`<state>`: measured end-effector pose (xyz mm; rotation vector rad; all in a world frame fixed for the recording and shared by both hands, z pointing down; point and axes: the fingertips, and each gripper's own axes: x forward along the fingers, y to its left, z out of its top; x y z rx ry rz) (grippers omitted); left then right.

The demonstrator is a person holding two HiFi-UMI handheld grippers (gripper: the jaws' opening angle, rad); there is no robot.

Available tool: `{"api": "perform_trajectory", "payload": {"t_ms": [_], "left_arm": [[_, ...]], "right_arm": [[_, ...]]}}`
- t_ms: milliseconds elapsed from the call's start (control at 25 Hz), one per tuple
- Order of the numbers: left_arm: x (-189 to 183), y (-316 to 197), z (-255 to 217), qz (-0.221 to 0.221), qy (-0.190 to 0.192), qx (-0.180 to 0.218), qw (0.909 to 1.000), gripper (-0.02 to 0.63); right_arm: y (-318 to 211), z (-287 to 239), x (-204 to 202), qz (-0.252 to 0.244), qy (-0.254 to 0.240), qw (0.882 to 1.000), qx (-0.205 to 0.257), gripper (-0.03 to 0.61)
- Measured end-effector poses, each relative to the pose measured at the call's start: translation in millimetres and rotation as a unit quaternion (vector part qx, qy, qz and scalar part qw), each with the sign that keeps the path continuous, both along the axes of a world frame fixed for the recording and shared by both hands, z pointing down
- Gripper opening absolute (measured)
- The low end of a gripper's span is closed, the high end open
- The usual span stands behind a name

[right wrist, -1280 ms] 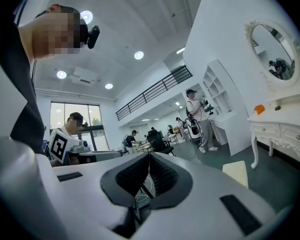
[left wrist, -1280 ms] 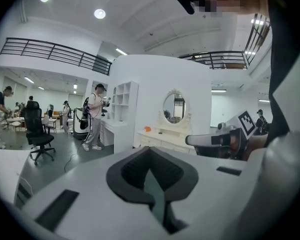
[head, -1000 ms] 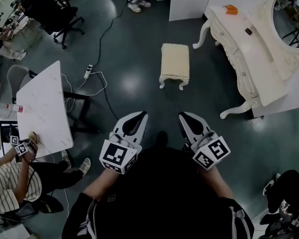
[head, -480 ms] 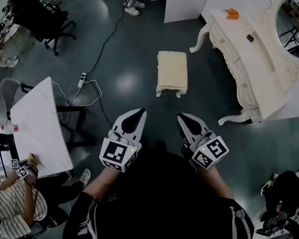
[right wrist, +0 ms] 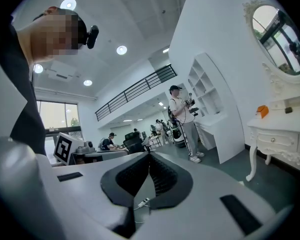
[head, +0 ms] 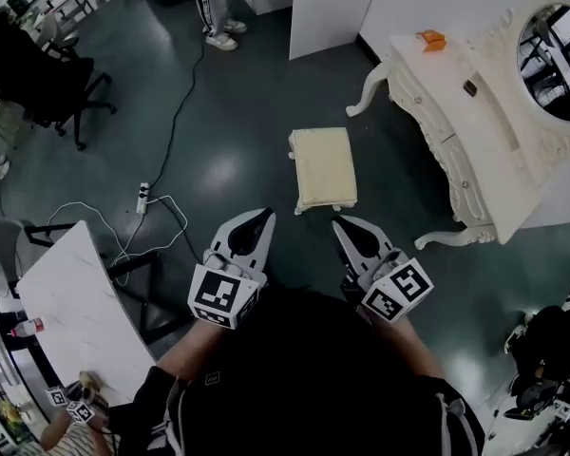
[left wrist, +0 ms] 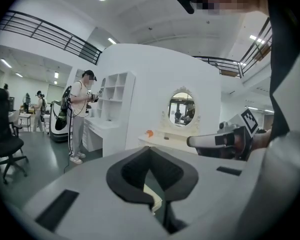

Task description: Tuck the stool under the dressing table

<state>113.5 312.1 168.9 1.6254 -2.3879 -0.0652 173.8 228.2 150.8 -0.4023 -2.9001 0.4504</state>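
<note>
A cream cushioned stool (head: 324,167) stands on the dark floor, left of the white ornate dressing table (head: 456,112) with its oval mirror (head: 554,60). My left gripper (head: 263,215) and right gripper (head: 338,223) are held side by side just short of the stool's near edge, both shut with nothing in them. In the left gripper view the gripper (left wrist: 149,148) has its jaws together, a sliver of the stool (left wrist: 153,198) shows under them, and the dressing table (left wrist: 162,140) lies ahead. The right gripper (right wrist: 149,154) points past the dressing table (right wrist: 280,134).
An orange thing (head: 431,39) sits on the dressing table's far end. A white cabinet (head: 328,8) stands behind it, with a person (head: 214,8) beside. A power strip with cable (head: 142,196) and a marble-topped table (head: 71,302) lie at the left.
Both grippers have moved forward together across the floor, and the stool now lies much closer to their tips. Their jaws stay shut.
</note>
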Motion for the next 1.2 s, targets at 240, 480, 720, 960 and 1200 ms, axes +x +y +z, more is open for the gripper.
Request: {"api": "perform_trajectory", "payload": {"t_ms": [240,480,720,960,1200], "left_arm": [[-88,-9,-6,0.026,-0.01,-0.003,0.9996,0.006],[-146,-51,-21,0.054,-0.025,0.002,0.9982,0.005],[-141,-118,-23,0.133,-0.021,-0.008,0.9909,0.005],[-143,-178,-18,0.18,-0.021,-0.006,0.9835,0.005],[-155,-230,-13,0.251,-0.023,-0.005,0.9678,0.005]], "right_arm": [[-13,-5,-71,0.047,-0.002,0.999,-0.015,0.02],[-43,-4,-111,0.087,-0.016,0.996,-0.029,0.02],[-96,-3,-118,0.129,-0.017,0.991,-0.031,0.02],[-137,11,-100,0.183,-0.006,0.983,-0.028,0.02],[-168,23,-90,0.267,0.01,0.963,-0.035,0.02]]}}
